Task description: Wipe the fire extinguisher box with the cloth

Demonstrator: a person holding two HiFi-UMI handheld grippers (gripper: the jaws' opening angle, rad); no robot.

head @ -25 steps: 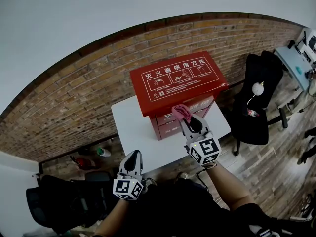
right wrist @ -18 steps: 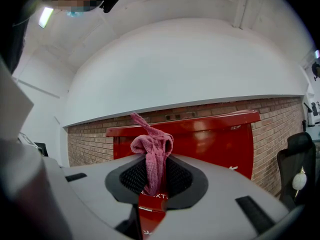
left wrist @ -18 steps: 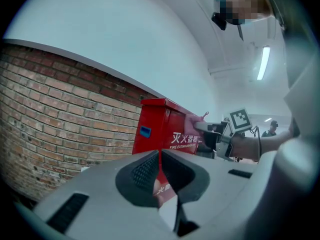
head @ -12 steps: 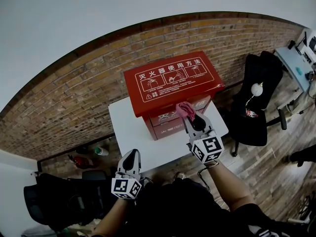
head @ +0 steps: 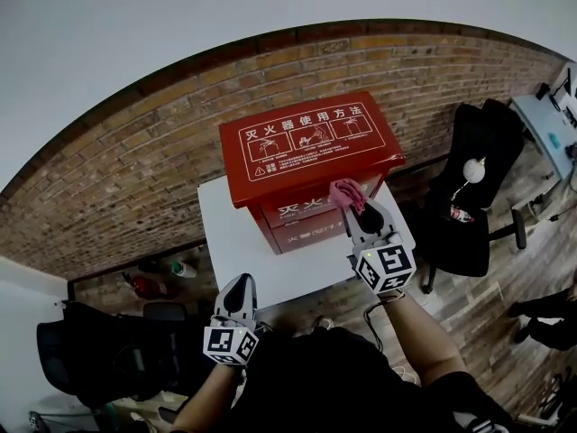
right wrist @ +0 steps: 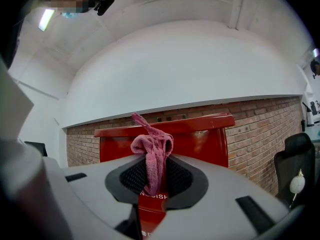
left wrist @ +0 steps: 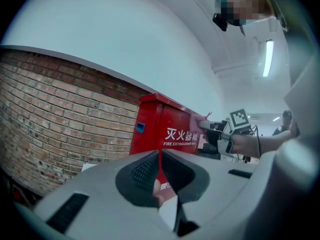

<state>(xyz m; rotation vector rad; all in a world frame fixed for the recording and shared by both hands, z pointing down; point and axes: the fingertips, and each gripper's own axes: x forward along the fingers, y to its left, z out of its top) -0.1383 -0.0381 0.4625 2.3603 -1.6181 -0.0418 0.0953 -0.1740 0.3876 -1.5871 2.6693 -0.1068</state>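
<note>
A red fire extinguisher box (head: 306, 152) with white lettering stands on a small white table (head: 236, 242) against a brick wall. My right gripper (head: 359, 207) is shut on a pink cloth (head: 347, 193), held against the upper right of the box's front face just under the lid's edge. In the right gripper view the pink cloth (right wrist: 151, 151) bunches up between the jaws, with the red box (right wrist: 200, 139) close behind. My left gripper (head: 238, 292) hangs low at the table's near edge, shut and empty. The left gripper view shows the box (left wrist: 165, 131) from its side.
A black office chair (head: 469, 188) stands to the right of the table. Bottles and small items (head: 167, 278) lie on the floor by the wall at left. A dark chair or bag (head: 99, 359) sits at lower left. A desk (head: 550, 124) is at far right.
The right gripper and the cloth have slid rightward and slightly up along the box's front face. The left gripper has stayed near the table's front edge.
</note>
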